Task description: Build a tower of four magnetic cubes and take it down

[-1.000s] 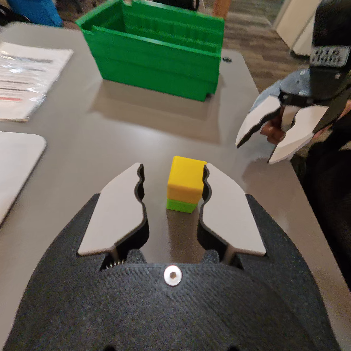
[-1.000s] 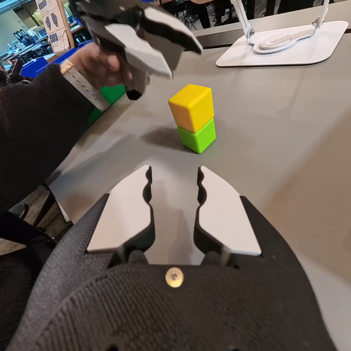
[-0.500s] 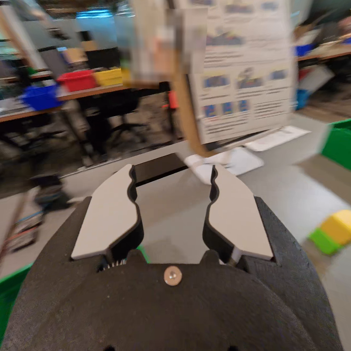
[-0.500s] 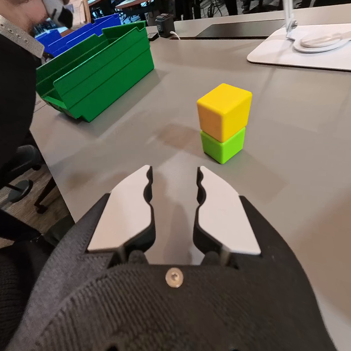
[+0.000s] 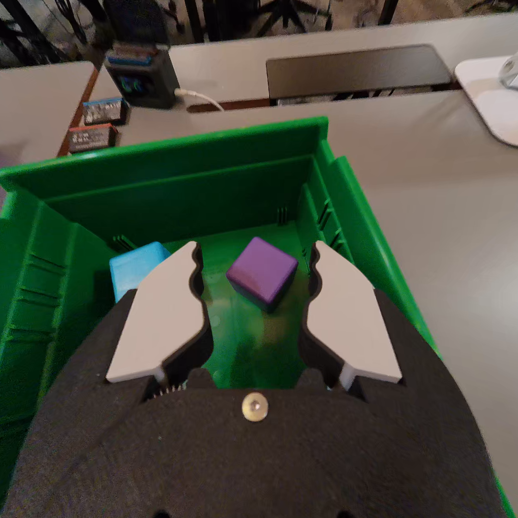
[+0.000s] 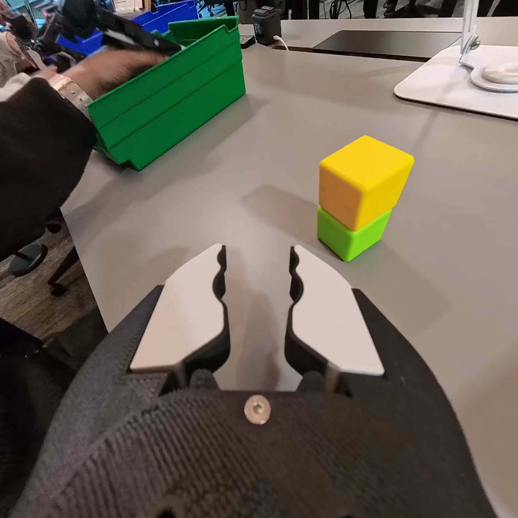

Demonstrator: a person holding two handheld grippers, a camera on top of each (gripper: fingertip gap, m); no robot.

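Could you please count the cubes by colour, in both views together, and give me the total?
Purple cube, inside the green bin: 1
Light blue cube, inside the same bin, partly hidden: 1
Yellow cube, stacked on the green one: 1
Light green cube, on the table: 1
Total: 4 cubes

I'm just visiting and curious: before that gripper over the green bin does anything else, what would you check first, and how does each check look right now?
1. Left gripper open and empty: ok.
2. Purple cube lies between its fingers' line, on the green bin floor: ok.
3. Purple cube clear of the blue cube: ok.
4. Fingertips touching the purple cube: cannot tell.
5. Right gripper open, apart from the yellow cube on the lime green cube: ok.
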